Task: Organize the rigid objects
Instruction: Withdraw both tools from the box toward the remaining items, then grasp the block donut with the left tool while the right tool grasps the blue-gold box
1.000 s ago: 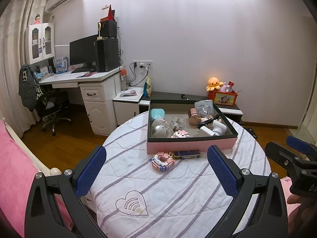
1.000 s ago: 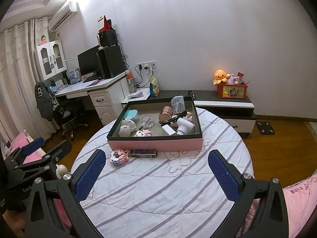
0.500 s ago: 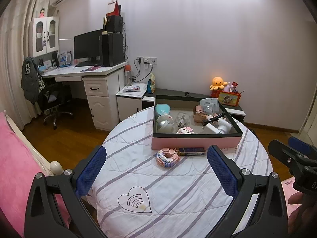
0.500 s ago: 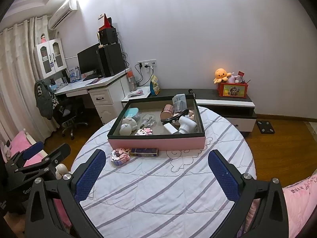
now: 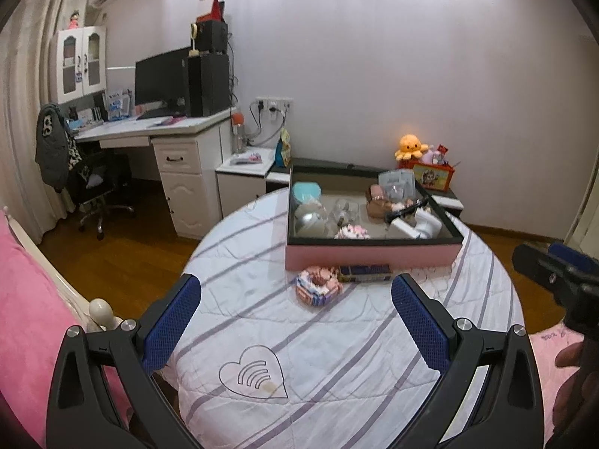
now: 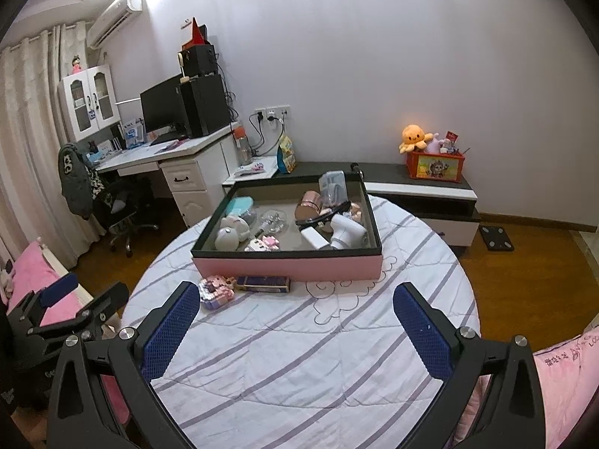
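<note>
Fingers of both grippers stay spread, left view drifted leftward.

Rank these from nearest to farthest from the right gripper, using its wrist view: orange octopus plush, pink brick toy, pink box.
1. Pink brick toy, on the bedspread, left of the right gripper.
2. Pink box, behind the toy.
3. Orange octopus plush, by the far wall, right.

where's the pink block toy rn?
The pink block toy lies on the table's striped cloth, just outside the pink box's front wall near its left corner, beside the dark flat box.
</note>
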The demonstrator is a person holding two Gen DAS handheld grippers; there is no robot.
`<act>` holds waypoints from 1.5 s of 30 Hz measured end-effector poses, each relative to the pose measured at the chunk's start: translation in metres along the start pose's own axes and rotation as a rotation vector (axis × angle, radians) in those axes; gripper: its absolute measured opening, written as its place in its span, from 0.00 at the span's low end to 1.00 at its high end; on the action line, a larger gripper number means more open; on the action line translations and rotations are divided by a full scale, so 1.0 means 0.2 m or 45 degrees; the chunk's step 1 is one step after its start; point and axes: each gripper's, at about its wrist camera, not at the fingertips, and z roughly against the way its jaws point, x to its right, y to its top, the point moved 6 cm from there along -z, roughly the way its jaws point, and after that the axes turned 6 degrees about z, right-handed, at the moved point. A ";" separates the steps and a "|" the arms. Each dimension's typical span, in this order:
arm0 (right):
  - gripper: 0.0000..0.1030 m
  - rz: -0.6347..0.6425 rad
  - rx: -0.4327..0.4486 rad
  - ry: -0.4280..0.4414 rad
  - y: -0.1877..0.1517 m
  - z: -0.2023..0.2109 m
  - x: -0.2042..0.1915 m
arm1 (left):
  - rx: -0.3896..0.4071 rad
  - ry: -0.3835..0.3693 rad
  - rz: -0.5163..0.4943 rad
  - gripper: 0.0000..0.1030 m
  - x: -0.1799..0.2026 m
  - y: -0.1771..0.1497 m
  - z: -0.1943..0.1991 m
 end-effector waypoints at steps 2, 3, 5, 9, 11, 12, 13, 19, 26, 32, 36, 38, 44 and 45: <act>1.00 -0.002 -0.017 -0.002 -0.01 -0.03 0.01 | -0.024 0.001 -0.004 1.00 0.00 -0.02 -0.04; 1.00 -0.001 -0.022 -0.003 -0.01 -0.04 0.01 | -0.038 0.000 -0.003 1.00 0.00 -0.03 -0.06; 1.00 0.000 -0.042 -0.004 -0.02 -0.07 0.02 | -0.063 -0.003 -0.001 1.00 0.00 -0.05 -0.11; 1.00 0.006 -0.088 0.001 -0.04 -0.16 0.02 | -0.104 0.001 -0.009 1.00 0.00 -0.09 -0.22; 1.00 0.004 -0.116 0.006 -0.06 -0.22 0.02 | -0.134 0.006 -0.016 1.00 0.01 -0.11 -0.30; 1.00 0.001 -0.134 0.008 -0.07 -0.25 0.02 | -0.149 0.006 -0.017 1.00 0.01 -0.11 -0.34; 1.00 -0.001 -0.149 0.008 -0.08 -0.28 0.03 | -0.161 0.005 -0.018 1.00 0.01 -0.12 -0.37; 1.00 -0.014 -0.235 0.013 -0.13 -0.45 0.04 | -0.252 0.022 -0.034 1.00 0.02 -0.18 -0.62; 1.00 -0.027 -0.316 0.018 -0.18 -0.63 0.06 | -0.329 0.024 -0.037 1.00 0.02 -0.21 -0.85; 1.00 -0.029 -0.359 0.030 -0.19 -0.73 0.05 | -0.405 -0.026 0.001 0.90 0.02 -0.24 -0.96; 1.00 -0.027 -0.376 0.041 -0.19 -0.77 0.04 | -0.390 -0.054 -0.012 0.61 0.02 -0.23 -0.96; 1.00 -0.025 -0.381 0.047 -0.20 -0.79 0.03 | -0.387 -0.075 0.007 0.53 0.00 -0.22 -0.96; 1.00 -0.012 -0.397 0.057 -0.20 -0.84 -0.01 | -0.378 -0.103 0.038 0.52 -0.05 -0.21 -0.93; 1.00 -0.010 -0.402 0.061 -0.20 -0.85 -0.03 | -0.374 -0.097 0.042 0.52 -0.05 -0.21 -0.93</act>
